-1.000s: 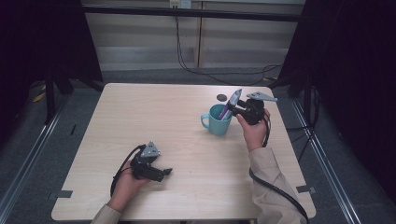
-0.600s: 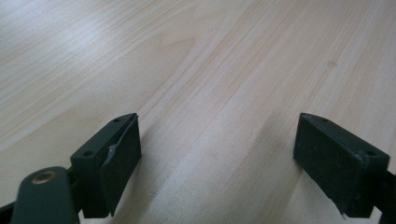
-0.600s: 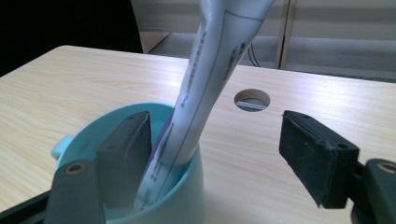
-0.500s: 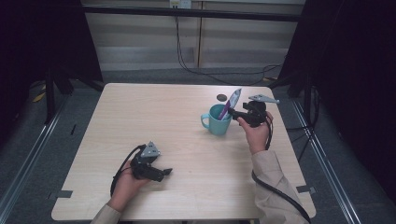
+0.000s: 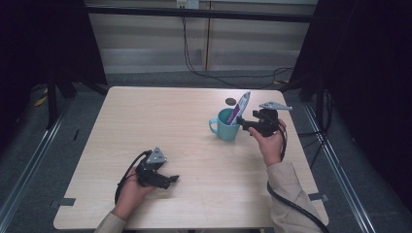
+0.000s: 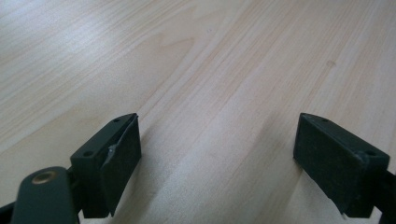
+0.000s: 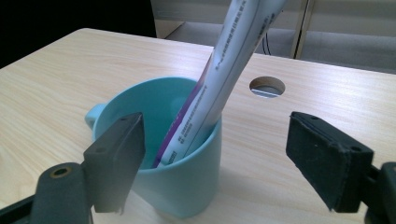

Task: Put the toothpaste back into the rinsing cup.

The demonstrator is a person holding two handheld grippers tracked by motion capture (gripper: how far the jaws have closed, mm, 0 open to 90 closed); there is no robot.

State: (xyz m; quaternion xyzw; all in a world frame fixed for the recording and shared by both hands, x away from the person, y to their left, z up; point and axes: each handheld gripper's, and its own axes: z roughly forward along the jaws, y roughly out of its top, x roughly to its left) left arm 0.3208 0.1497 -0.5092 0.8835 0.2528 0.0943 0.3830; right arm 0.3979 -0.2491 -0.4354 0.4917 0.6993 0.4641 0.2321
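Observation:
A teal mug [image 5: 224, 127] [image 7: 170, 149] stands on the right half of the wooden table [image 5: 160, 126]. A white and purple tube [image 5: 239, 108] [image 7: 224, 65] leans in it, its top tilted up and to the right. My right gripper [image 5: 241, 122] [image 7: 210, 168] is open just right of the mug, its jaws set wide apart with nothing held; the mug sits close in front of them. My left gripper [image 5: 171, 180] [image 6: 215, 168] rests open near the table's front left, only bare wood between its jaws.
A round cable hole [image 5: 230, 101] [image 7: 266, 87] lies in the tabletop just behind the mug. Dark frames and curtains flank the table. Cables hang down the back wall [image 5: 194, 43], and a cable trails from each gripper.
My right gripper has let go of the tube and drawn back slightly to the right; the tube now leans in the mug on its own. The left gripper has not moved.

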